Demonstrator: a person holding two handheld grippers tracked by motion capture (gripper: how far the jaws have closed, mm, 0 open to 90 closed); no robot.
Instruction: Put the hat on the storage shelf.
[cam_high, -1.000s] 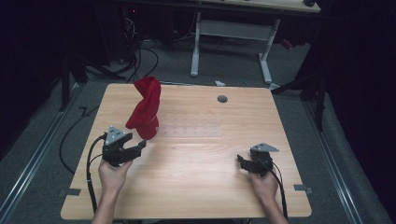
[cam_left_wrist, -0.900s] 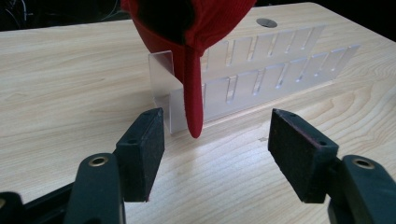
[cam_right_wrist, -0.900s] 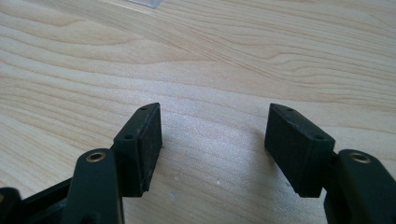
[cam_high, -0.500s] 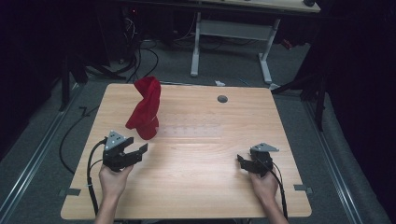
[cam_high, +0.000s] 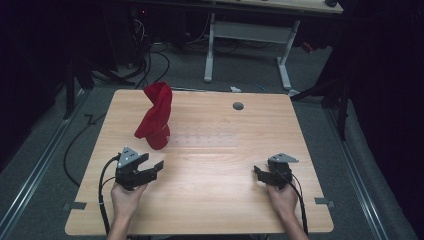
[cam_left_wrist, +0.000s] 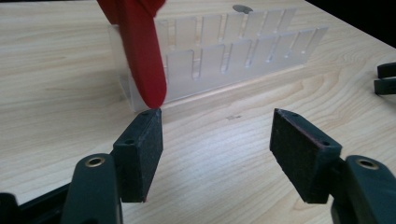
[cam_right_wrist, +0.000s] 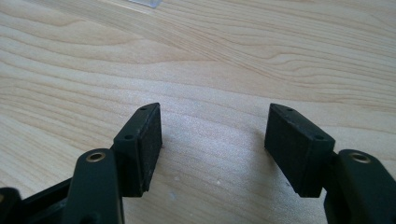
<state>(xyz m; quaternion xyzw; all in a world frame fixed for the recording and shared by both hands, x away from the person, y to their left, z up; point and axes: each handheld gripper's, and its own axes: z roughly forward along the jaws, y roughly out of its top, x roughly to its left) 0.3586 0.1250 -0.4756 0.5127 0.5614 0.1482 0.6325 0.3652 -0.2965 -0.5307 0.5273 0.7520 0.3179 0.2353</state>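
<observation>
While unheld, red cloth (cam_high: 155, 117) just beyond left tongs (cam_high: 156, 168).

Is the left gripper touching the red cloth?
Apart. In the high view, bare tabletop separates the open left gripper from the red cloth. Nothing lies between its jaws in the left gripper view.

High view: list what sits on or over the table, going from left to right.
left gripper → red cloth draped on the left end of the clear plastic rack → small grey disc near the table's far edge → right gripper.
</observation>
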